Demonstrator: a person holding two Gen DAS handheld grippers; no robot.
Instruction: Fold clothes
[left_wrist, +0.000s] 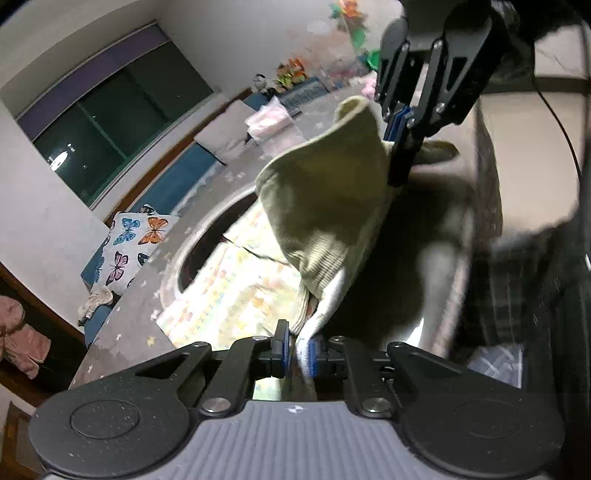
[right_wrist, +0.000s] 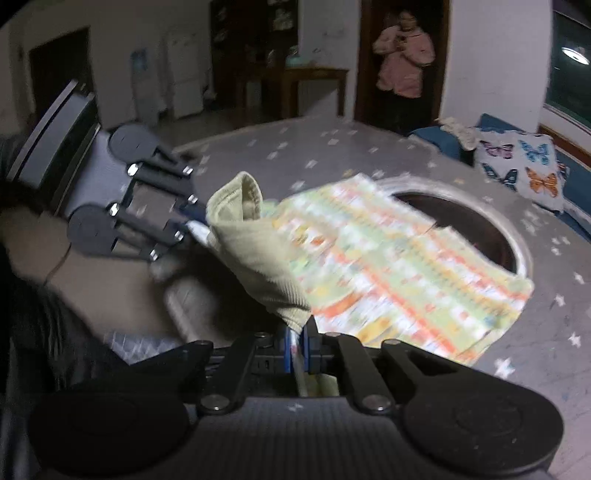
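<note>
Ribbed pale-green garment (left_wrist: 317, 206) hung between two hand-held grippers.
Left hand-held gripper (left_wrist: 297, 352) and right hand-held gripper (right_wrist: 295, 349) each pinched its soft edge above a speckled bench (right_wrist: 369, 147).

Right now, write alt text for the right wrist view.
Both grippers, right and left, pinch a green ribbed cuff of a patterned garment that lies on a grey table over a round hole.
</note>
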